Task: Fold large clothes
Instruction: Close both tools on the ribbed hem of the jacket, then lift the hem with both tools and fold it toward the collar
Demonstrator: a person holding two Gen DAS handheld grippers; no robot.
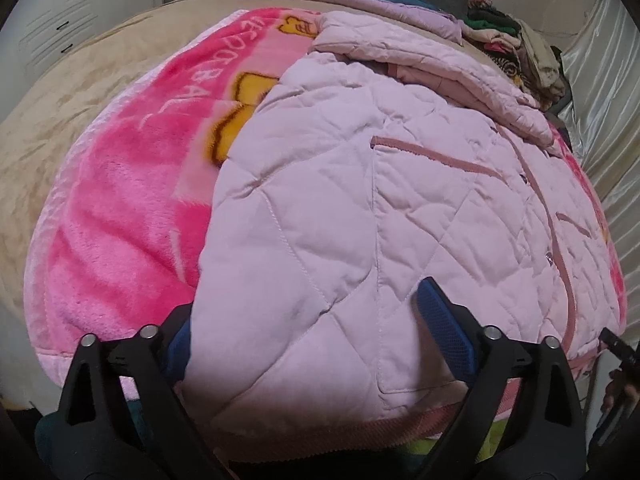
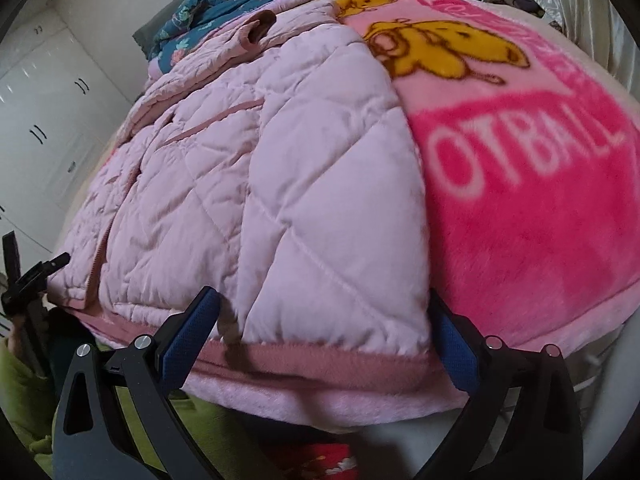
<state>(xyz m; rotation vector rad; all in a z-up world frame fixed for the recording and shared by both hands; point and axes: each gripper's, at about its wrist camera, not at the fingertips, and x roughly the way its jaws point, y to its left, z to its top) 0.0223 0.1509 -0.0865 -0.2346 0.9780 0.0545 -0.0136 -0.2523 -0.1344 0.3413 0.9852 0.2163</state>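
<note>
Now both tools angled downward: left tool (image 1: 312, 332) and right tool (image 2: 324, 324) agape, straddling quilted jacket (image 1: 360, 200) hem.

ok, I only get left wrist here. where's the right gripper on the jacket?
Observer: The right gripper straddles the jacket at its near right corner, with the ribbed hem band between its fingers.
Operator: Pinching yet?
Observer: It doesn't look like it. The jaws stand wide and the corner lies flat between them.
Operator: Anything below that edge?
Observer: A red item lies below the blanket overhang. I can't tell what it is.
</note>
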